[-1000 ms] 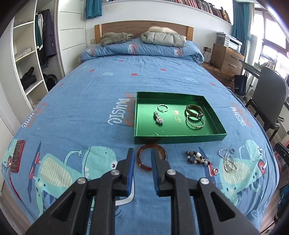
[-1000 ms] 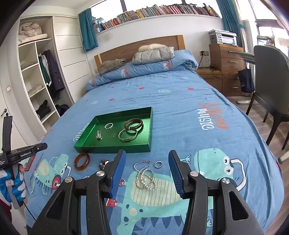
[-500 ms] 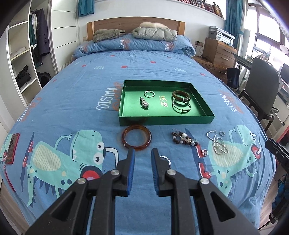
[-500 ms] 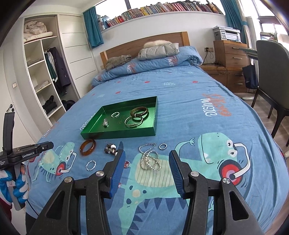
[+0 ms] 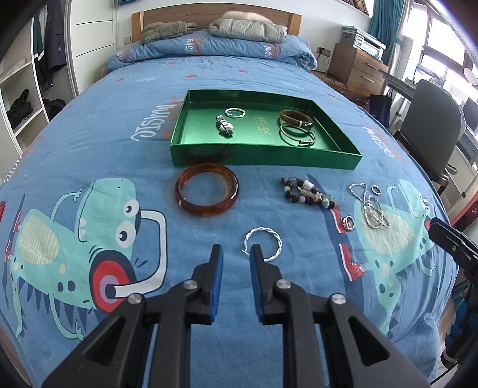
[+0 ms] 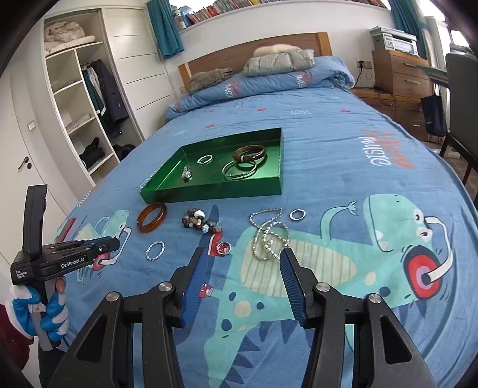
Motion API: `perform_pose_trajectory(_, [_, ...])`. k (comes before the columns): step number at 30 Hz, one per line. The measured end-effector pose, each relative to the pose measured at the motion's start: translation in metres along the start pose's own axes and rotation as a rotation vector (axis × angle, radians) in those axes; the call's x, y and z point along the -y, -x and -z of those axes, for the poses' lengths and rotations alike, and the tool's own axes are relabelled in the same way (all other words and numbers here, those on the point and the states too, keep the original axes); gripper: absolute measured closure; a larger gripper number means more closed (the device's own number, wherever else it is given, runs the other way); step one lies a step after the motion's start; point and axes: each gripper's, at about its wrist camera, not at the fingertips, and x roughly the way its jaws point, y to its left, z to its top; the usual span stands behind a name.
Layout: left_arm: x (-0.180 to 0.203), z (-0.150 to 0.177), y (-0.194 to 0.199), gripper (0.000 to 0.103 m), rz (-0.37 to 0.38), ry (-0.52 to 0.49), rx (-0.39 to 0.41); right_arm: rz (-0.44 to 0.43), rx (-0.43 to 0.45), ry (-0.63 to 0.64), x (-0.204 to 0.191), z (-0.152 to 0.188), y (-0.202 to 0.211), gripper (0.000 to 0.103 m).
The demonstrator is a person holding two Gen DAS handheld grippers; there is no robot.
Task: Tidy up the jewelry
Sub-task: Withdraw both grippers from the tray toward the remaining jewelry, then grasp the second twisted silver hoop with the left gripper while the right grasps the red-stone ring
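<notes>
A green tray [image 5: 263, 155] [image 6: 209, 188] on the bed holds two bangles [image 5: 295, 118], a silver ring and a small watch-like piece. In front of it lie an amber bangle [image 5: 206, 192] [image 6: 151, 217], a beaded bracelet [image 5: 304, 192] [image 6: 198, 224], a silver chain [image 5: 370, 206] [image 6: 269, 235], small rings [image 6: 298, 214] and a twisted silver bracelet [image 5: 263, 244] [image 6: 155, 250]. My left gripper [image 5: 236, 253] is open a little and empty, just left of the twisted bracelet. My right gripper [image 6: 242, 259] is open wide and empty, just short of the chain.
The blue cartoon bedspread [image 5: 89, 149] covers the bed. Pillows and folded clothes [image 5: 248, 28] lie at the headboard. A wardrobe [image 6: 83, 98] stands at the left. A chair [image 5: 430, 125] and a wooden dresser [image 6: 400, 71] stand at the right.
Both grippers have pulled back toward the foot of the bed. The amber bangle now lies well ahead of my left gripper, and the twisted silver bracelet has come into its view.
</notes>
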Motion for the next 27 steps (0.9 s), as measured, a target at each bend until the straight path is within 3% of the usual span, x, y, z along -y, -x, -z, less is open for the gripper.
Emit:
perform_pose_trajectory(9, [-0.004,0.001,-0.032,0.085,0.057,-0.014,-0.048,-0.084,-0.107,0.031,-0.02,0.004,-0.057,0.065])
perform_pose_trajectory(19, [0.0,-0.001,-0.063,0.086,0.077,-0.037,-0.094,-0.068,-0.184,0.046,-0.023,0.002,-0.106,0.067])
perform_pose_trajectory(27, [-0.002,-0.003,-0.073,0.084,0.101,-0.047,-0.102,-0.035,-0.194,0.071,-0.025,0.0,-0.124,0.07])
